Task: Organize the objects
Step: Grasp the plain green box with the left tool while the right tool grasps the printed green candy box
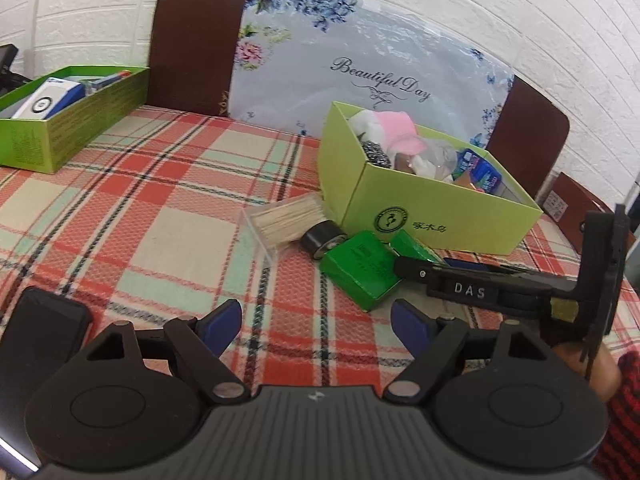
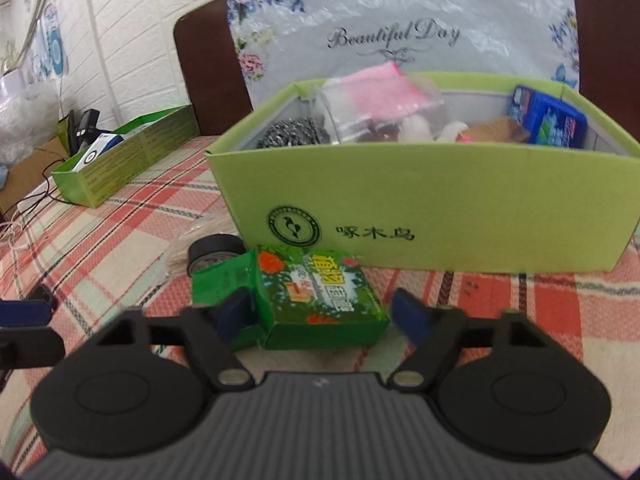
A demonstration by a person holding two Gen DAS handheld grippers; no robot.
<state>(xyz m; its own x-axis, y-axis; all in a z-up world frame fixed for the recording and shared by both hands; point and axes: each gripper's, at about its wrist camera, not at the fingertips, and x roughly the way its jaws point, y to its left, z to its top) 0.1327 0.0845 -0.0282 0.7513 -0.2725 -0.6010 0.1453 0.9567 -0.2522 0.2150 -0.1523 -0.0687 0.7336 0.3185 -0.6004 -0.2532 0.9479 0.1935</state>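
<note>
The right gripper (image 2: 324, 316) is spread wide around a small green packet (image 2: 320, 300), which lies on the checked surface (image 2: 120, 248) between its blue fingers. Just beyond the packet sits a black tape roll (image 2: 214, 254), then the light-green box (image 2: 440, 208) full of items. The left gripper (image 1: 316, 324) hovers wide and empty, with a clear toothpick case (image 1: 286, 222) ahead of it.

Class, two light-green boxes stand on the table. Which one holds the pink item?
The near box, with the round logo on its front wall; a steel scourer lies inside too. The far box holds a blue-and-white carton instead.
</note>
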